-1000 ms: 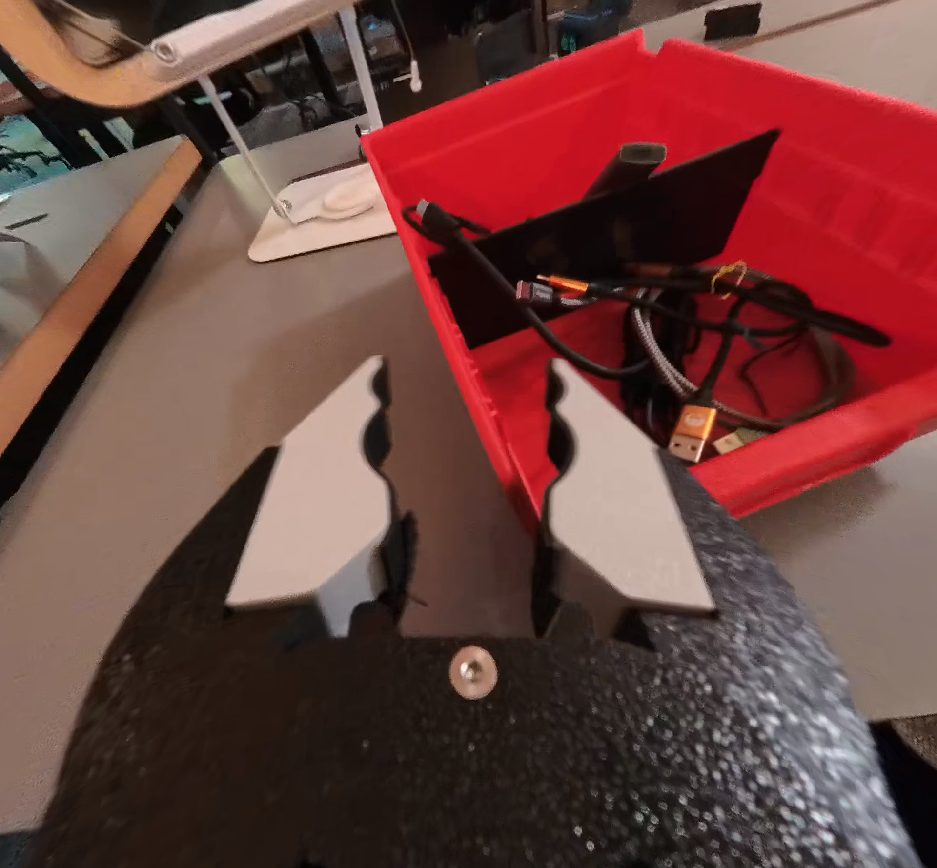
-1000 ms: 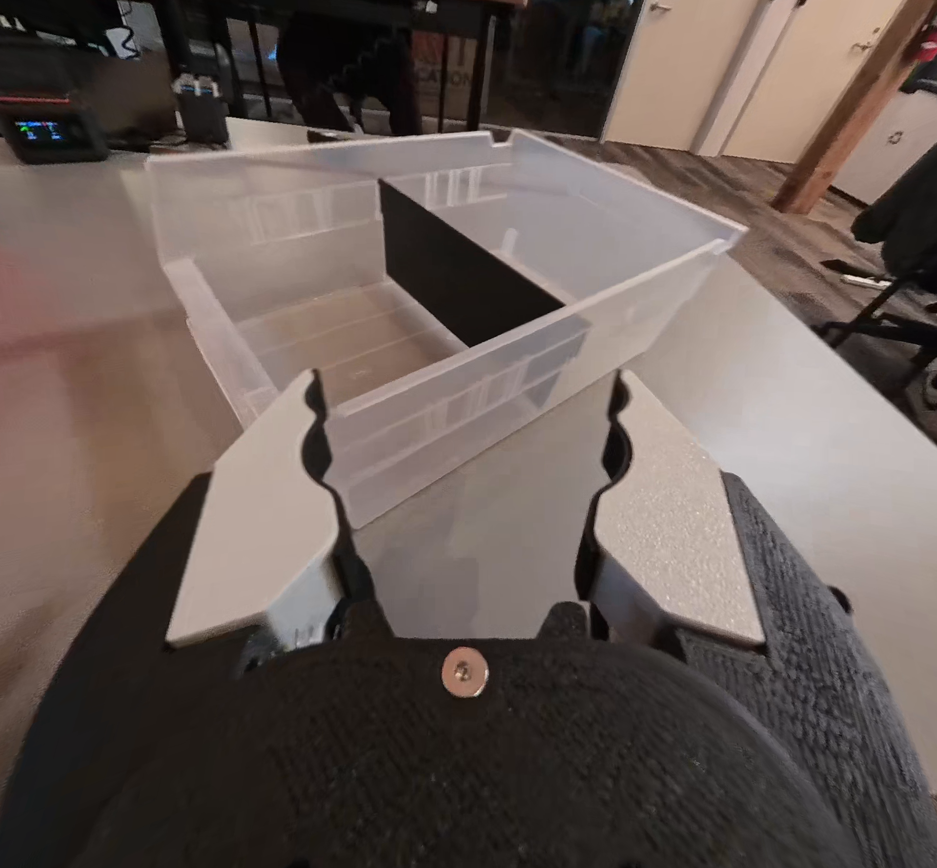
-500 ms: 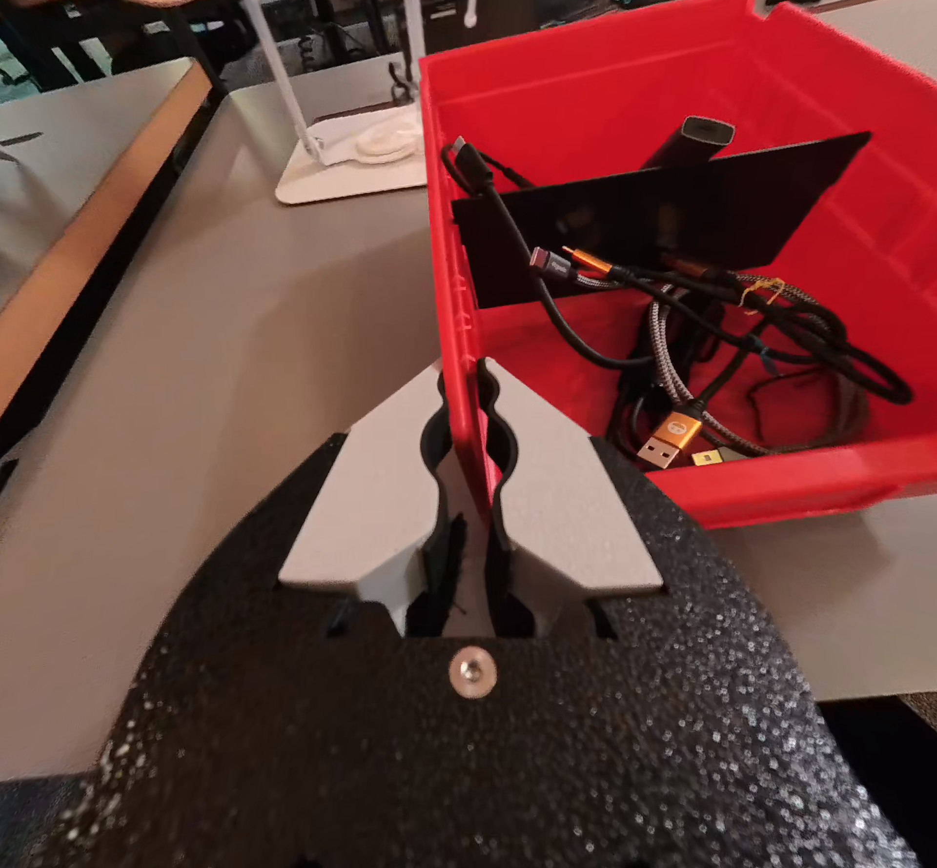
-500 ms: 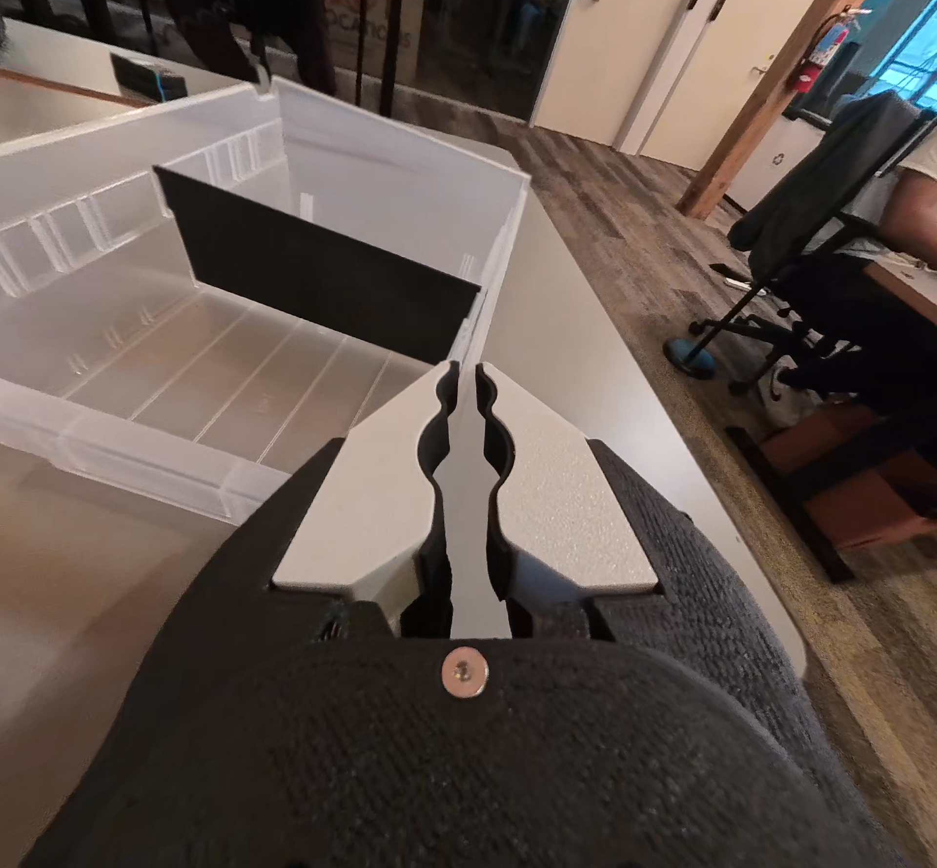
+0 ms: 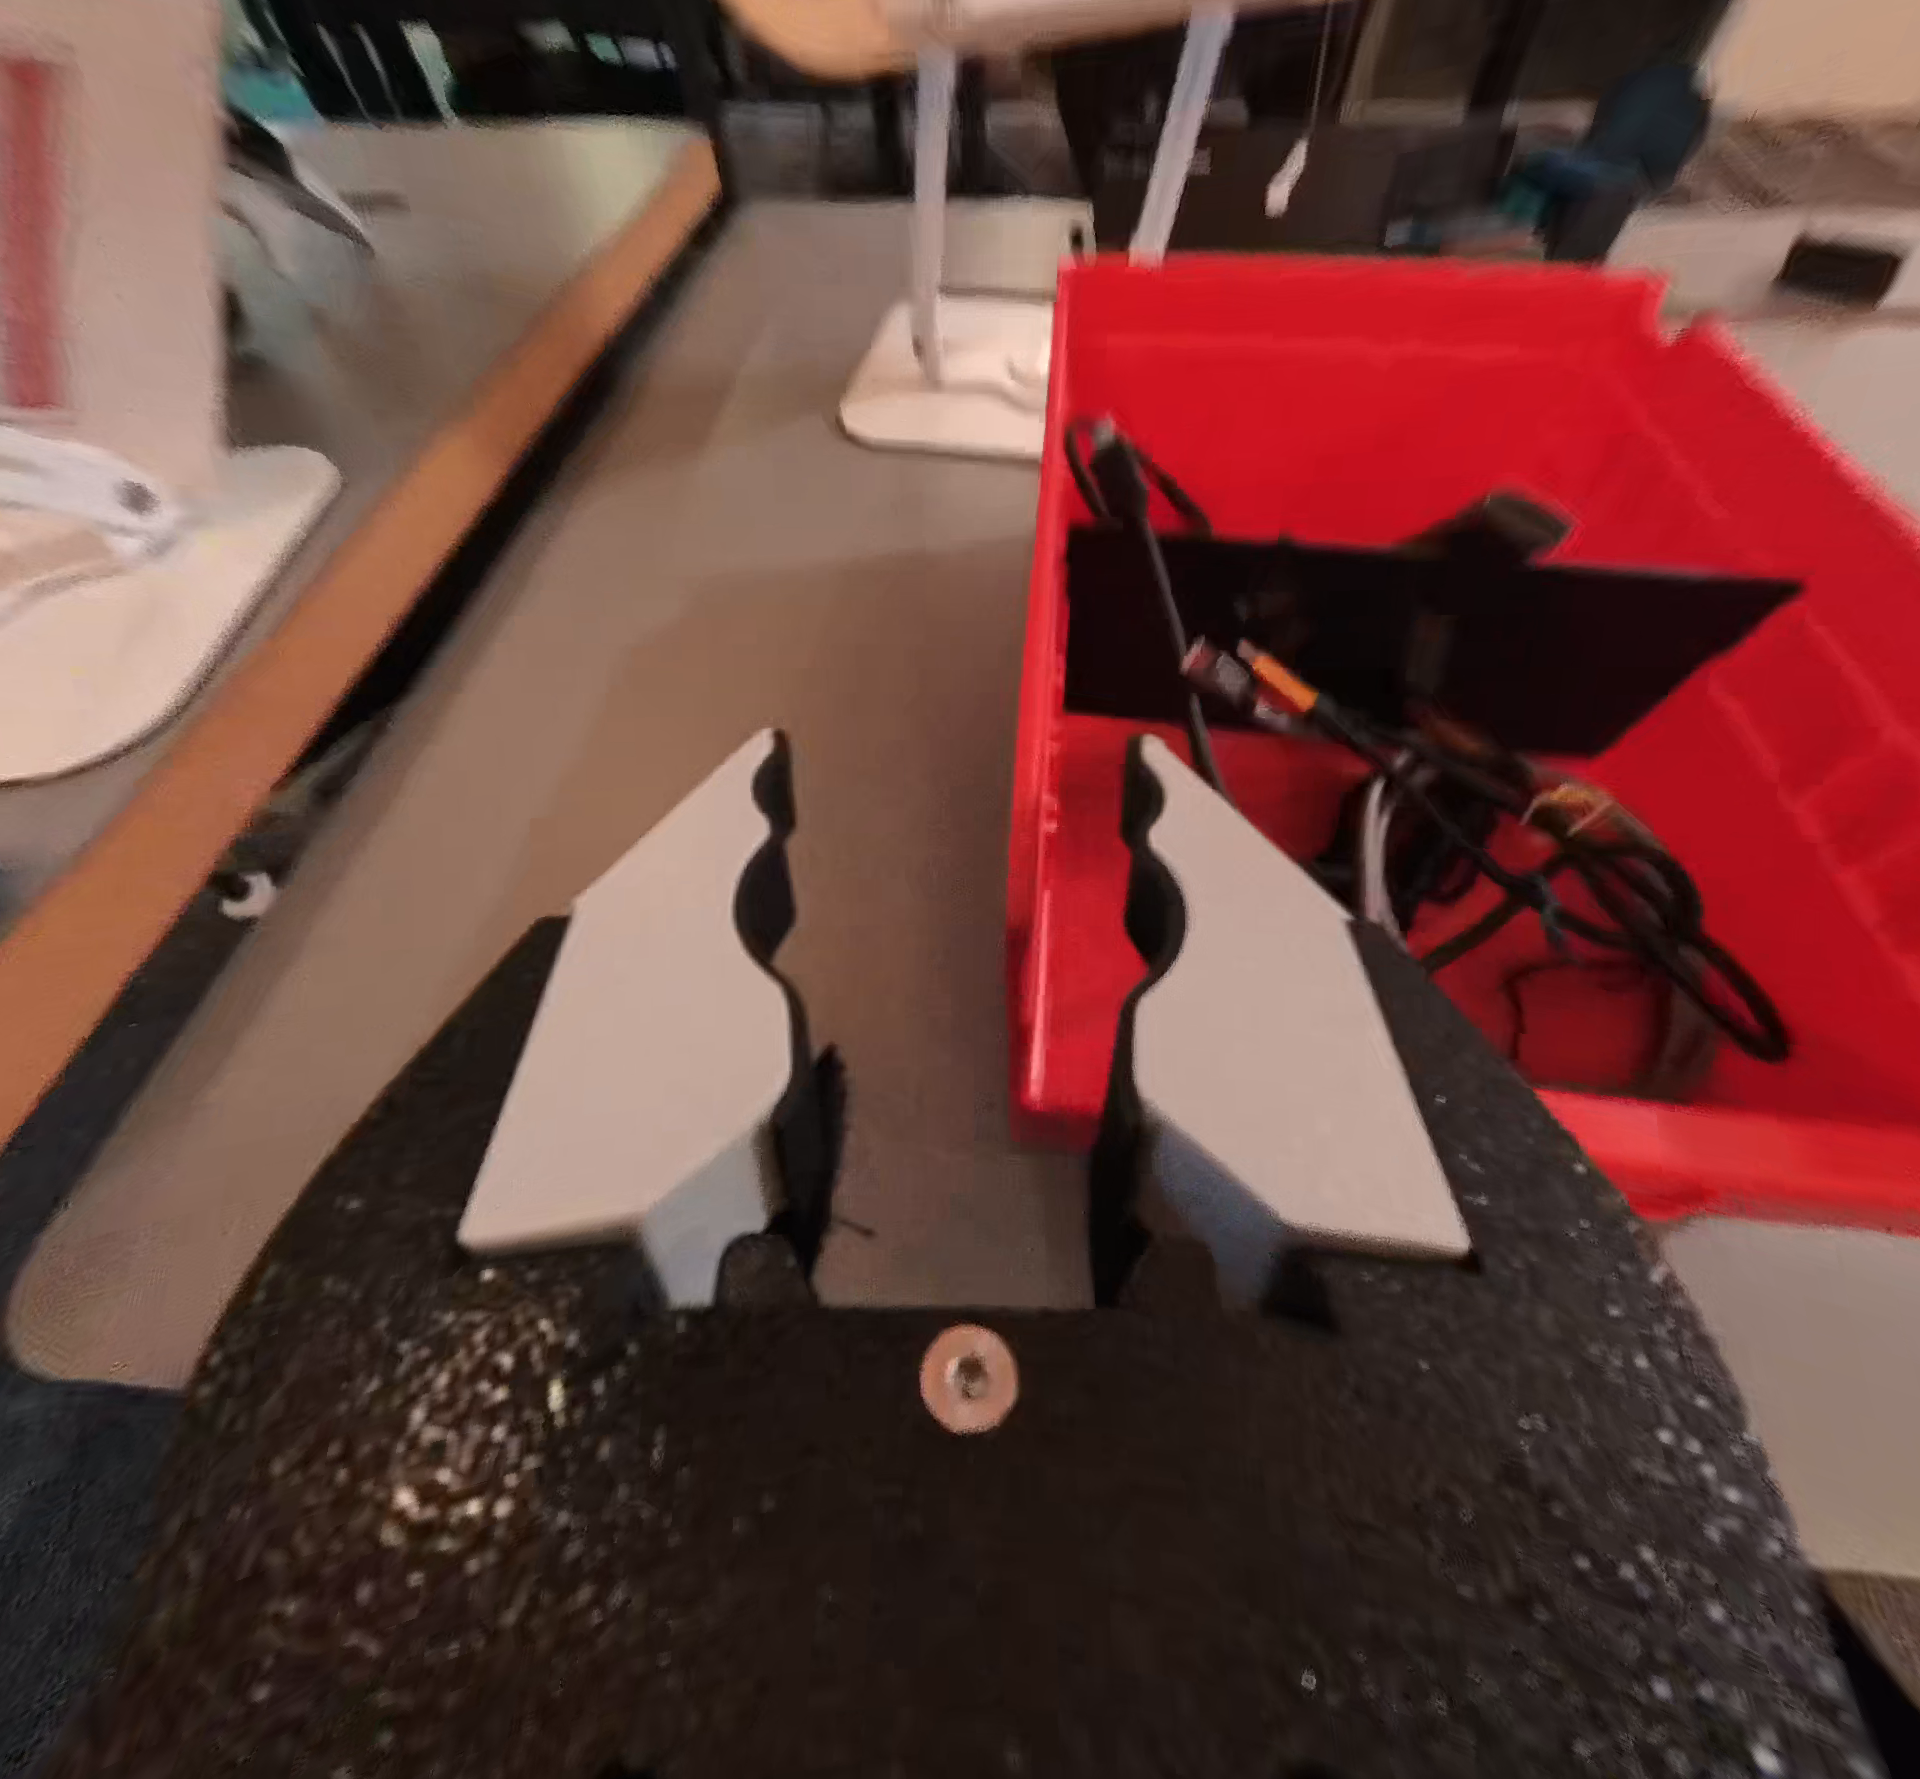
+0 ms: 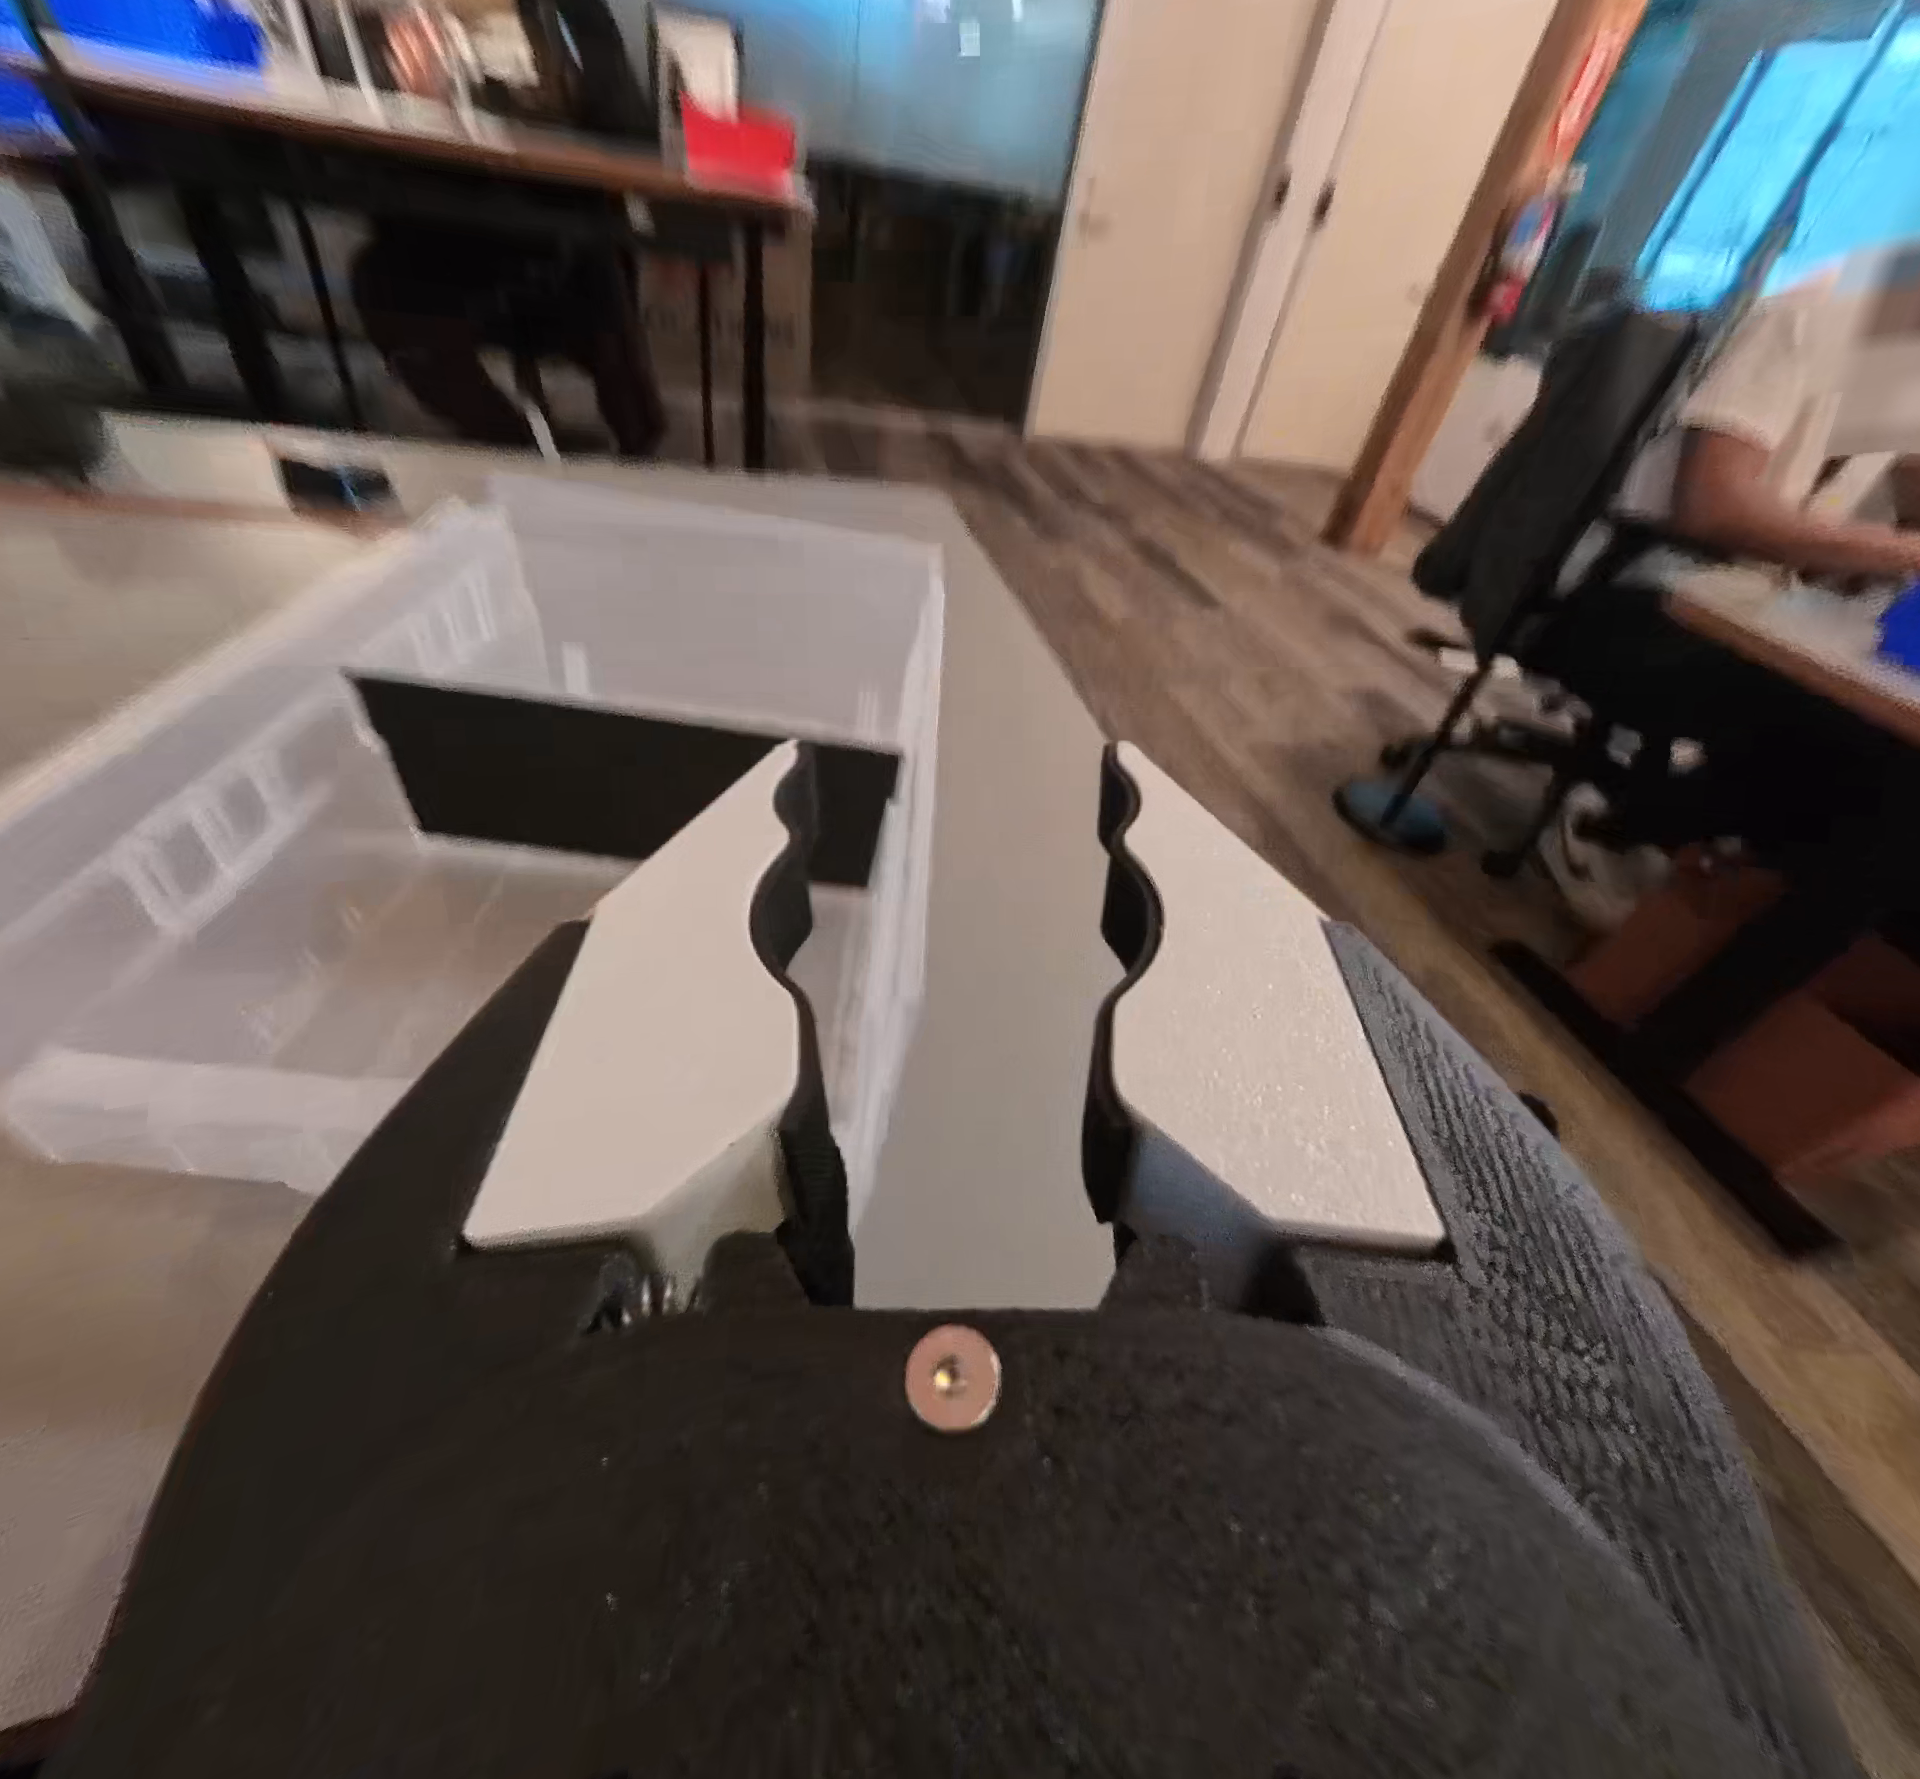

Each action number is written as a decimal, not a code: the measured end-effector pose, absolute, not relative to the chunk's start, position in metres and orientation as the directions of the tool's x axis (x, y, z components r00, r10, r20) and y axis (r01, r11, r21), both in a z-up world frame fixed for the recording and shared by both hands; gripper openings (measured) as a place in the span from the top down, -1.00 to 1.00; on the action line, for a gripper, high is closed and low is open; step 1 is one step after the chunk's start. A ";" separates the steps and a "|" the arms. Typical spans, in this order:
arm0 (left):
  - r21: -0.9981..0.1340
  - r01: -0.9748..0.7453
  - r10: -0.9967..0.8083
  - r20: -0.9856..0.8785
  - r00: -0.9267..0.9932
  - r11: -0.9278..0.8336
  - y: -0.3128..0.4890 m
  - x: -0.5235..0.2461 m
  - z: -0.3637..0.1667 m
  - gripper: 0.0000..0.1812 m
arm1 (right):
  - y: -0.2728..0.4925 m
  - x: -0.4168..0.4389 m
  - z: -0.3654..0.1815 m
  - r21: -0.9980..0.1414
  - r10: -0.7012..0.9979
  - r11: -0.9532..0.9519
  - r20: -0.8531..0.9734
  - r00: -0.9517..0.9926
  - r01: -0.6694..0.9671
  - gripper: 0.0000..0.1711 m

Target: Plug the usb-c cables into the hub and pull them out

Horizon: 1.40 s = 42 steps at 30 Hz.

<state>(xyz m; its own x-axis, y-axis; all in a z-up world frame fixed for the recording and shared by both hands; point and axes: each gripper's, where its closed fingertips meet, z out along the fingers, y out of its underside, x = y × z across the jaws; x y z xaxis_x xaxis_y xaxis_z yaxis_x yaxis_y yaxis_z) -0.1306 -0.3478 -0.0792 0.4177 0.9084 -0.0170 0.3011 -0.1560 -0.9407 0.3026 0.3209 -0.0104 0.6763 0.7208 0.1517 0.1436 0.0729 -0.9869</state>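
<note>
Both tongs gape empty, the left gripper at the red bin's near corner, cables tangled centre right, the right gripper beside the clear bin, likely readying to reach.

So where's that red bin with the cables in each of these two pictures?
Left wrist view: the red bin fills the right half, cables piled at its near end, just right of the open left gripper.
Right wrist view: not in it; a clear bin sits left of the open right gripper.
Shared landmark: the grey table, under both bins.
</note>
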 end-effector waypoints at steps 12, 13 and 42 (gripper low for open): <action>-0.823 0.455 0.596 0.186 0.781 -0.341 -0.170 -0.158 -0.017 0.24 | 0.106 0.111 0.005 -0.979 0.976 0.201 0.202 -0.084 -0.024 0.38; -0.760 0.503 0.609 0.180 0.772 -0.412 -0.164 -0.166 -0.034 0.24 | 0.100 0.096 -0.008 -0.975 0.970 0.223 0.223 -0.097 -0.008 0.37; -0.563 0.198 0.380 -0.226 0.897 -0.802 -0.124 -0.161 -0.041 0.95 | 0.096 0.062 -0.066 -0.960 0.961 0.265 0.271 -0.056 -0.092 0.46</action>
